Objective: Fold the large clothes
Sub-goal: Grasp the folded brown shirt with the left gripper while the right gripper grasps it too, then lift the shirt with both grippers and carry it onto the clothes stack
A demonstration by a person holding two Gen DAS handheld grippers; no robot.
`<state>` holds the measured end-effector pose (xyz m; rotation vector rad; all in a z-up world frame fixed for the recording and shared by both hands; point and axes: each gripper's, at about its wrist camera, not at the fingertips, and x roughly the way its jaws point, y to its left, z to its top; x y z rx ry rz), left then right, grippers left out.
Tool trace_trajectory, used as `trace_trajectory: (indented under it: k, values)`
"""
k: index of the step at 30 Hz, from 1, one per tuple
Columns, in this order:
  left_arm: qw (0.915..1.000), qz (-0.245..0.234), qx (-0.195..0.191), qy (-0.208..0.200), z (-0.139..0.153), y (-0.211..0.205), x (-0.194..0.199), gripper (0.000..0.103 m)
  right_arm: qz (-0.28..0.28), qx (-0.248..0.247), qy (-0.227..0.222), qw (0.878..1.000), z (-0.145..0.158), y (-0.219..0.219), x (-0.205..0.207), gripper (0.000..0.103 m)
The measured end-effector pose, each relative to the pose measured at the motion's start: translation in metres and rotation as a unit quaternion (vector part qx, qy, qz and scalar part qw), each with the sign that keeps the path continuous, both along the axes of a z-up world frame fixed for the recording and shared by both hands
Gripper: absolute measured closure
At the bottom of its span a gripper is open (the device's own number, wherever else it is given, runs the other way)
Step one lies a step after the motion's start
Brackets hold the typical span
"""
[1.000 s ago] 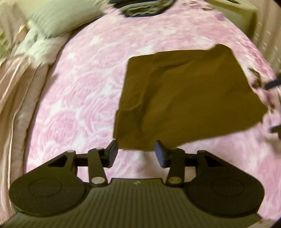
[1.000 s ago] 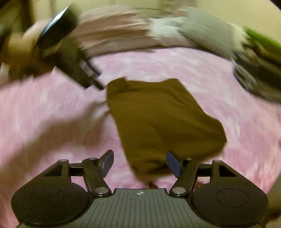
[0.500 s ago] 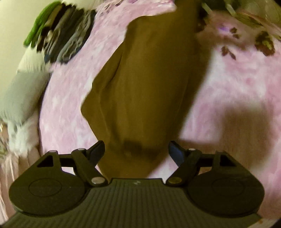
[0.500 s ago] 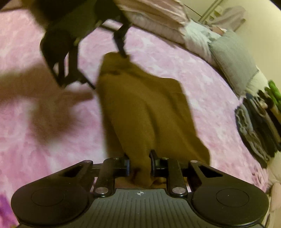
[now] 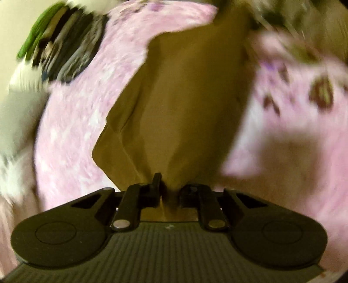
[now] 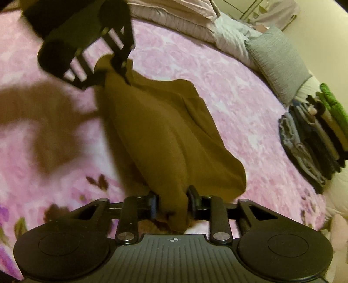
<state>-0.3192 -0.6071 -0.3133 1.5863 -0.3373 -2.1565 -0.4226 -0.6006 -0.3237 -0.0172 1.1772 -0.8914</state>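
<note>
A folded brown garment (image 6: 165, 135) hangs stretched between both grippers above the pink floral bedspread (image 6: 228, 82). My right gripper (image 6: 171, 202) is shut on its near corner. In the same view my left gripper (image 6: 118, 65) pinches the far corner at the upper left. The left wrist view is blurred: the brown garment (image 5: 184, 104) runs away from my left gripper (image 5: 170, 187), which is shut on a bunched corner. The cloth sags in the middle and shows fold creases along its left side.
A stack of folded clothes (image 6: 315, 139) sits at the right edge of the bed, seen also as the stack of folded clothes (image 5: 65, 45) in the left view. A grey pillow (image 6: 278, 61) and rumpled bedding (image 6: 180, 19) lie along the far side.
Both grippers came down on opposite corners of the garment and shut, the right first, then the left. The garment has lifted off the bedspread.
</note>
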Motion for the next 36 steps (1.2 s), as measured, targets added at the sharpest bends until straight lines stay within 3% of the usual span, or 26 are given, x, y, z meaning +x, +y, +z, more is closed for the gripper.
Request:
trace_trajectory:
  k: [1,2,3,8,10,11,14,25,31,36]
  values:
    - [0.9998,0.011,0.013,0.009,0.006,-0.006,-0.001,0.091,-0.009,-0.012,-0.001,1.0,-0.001,0.005,0.004,0.052]
    - [0.9996,0.017,0.02,0.013,0.011,-0.009,-0.001,0.091,-0.008,-0.024,-0.004,1.0,-0.003,0.006,0.009,0.037]
    - [0.9994,0.02,0.023,0.015,0.013,-0.011,-0.003,0.092,-0.001,-0.035,-0.005,0.999,-0.005,0.009,0.015,0.03]
    - [0.9984,0.032,0.041,0.023,0.019,-0.019,-0.006,0.092,0.03,-0.064,0.054,0.996,-0.041,-0.001,0.042,0.03]
    - [0.9984,0.031,0.041,0.022,0.019,-0.02,-0.007,0.091,0.011,-0.063,0.075,0.995,-0.051,-0.014,0.038,0.047]
    - [0.9984,0.029,0.043,0.022,0.019,-0.018,-0.006,0.091,0.001,-0.053,0.066,0.996,-0.05,-0.019,0.033,0.07]
    - [0.9984,0.029,0.044,0.018,0.021,-0.014,-0.005,0.092,0.005,-0.04,0.061,0.997,-0.039,-0.024,0.029,0.077]
    - [0.9979,0.036,0.05,0.018,0.042,-0.011,-0.008,0.09,0.003,0.003,0.041,0.999,0.002,-0.034,0.021,0.081]
    - [0.998,0.043,0.043,0.019,0.05,-0.012,-0.012,0.079,-0.006,0.021,0.033,0.999,0.018,-0.038,0.019,0.082]
    - [0.9994,0.029,0.016,0.012,0.048,-0.005,-0.019,0.069,-0.009,0.037,0.024,0.999,0.028,-0.045,0.015,0.082]
